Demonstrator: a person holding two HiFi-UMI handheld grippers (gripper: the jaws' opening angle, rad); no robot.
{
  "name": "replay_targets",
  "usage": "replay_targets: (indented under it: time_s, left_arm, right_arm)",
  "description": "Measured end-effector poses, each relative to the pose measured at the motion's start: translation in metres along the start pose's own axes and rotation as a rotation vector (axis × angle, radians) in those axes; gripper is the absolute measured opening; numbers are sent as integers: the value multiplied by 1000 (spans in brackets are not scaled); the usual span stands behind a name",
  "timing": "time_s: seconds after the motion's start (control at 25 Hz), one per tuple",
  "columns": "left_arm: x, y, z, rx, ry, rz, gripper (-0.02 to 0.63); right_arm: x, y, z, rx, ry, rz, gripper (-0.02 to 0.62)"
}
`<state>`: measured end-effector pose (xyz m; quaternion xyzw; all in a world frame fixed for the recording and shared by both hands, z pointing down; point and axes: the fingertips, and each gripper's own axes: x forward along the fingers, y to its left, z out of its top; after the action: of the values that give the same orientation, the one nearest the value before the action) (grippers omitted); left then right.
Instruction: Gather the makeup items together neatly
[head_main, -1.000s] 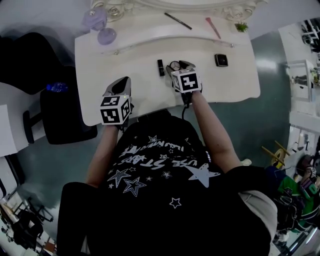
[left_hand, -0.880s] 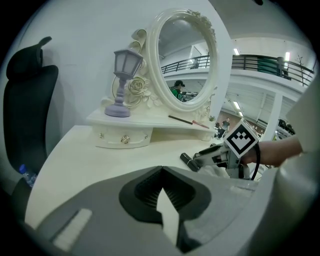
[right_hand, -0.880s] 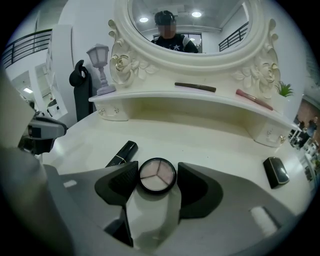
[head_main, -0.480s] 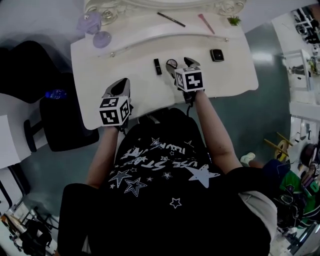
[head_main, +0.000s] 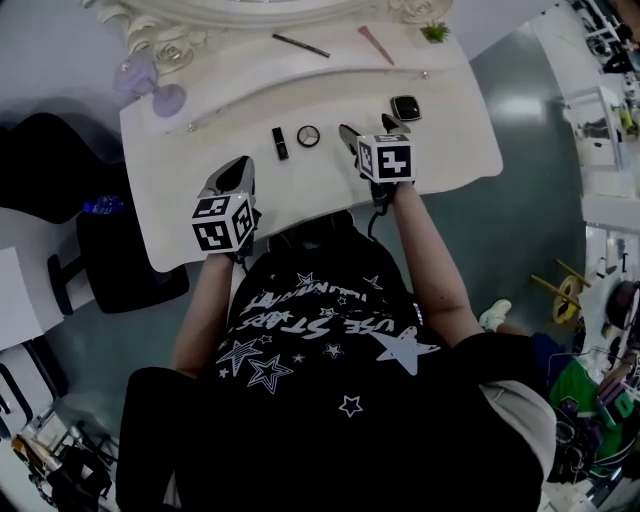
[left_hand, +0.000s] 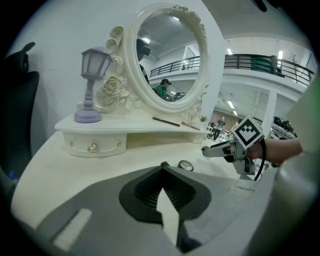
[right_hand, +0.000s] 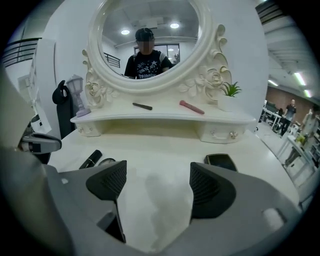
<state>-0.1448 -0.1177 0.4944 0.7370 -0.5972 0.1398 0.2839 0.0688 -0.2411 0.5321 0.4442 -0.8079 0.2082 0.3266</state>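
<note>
On the white vanity top (head_main: 200, 190) a black lipstick (head_main: 280, 142) (right_hand: 90, 159) lies beside a round compact (head_main: 308, 136) (right_hand: 106, 161) (left_hand: 185, 165). A black square compact (head_main: 405, 108) (right_hand: 220, 161) lies further right. A black pencil (head_main: 301, 45) (right_hand: 142, 106) and a pink stick (head_main: 375, 44) (right_hand: 191, 107) rest on the raised shelf. My right gripper (head_main: 368, 130) (right_hand: 162, 182) hovers between the round and square compacts; its jaws have just been opening and nothing is between them. My left gripper (head_main: 235, 172) (left_hand: 161, 167) is shut and empty near the front edge.
An oval mirror (right_hand: 145, 40) in an ornate white frame stands at the back. A purple lamp (head_main: 150, 85) (left_hand: 90, 85) stands at the shelf's left end, a small potted plant (head_main: 434, 32) (right_hand: 229, 95) at its right end. A black chair (head_main: 125, 250) stands left of the table.
My right gripper has drawn away to the right from the round compact and its jaws have spread wide. The compact stays on the table beside the lipstick. The left gripper shifted slightly.
</note>
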Motion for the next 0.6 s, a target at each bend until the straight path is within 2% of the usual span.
replay_targets:
  time_s: [0.4, 0.6]
  left_arm:
    - [37, -59, 5, 11, 15, 20, 0]
    - [47, -66, 9, -6, 13, 64, 0]
  right_arm:
    - [-1, -103, 2, 89, 1, -105, 422]
    - [13, -128, 0, 92, 35, -103, 422]
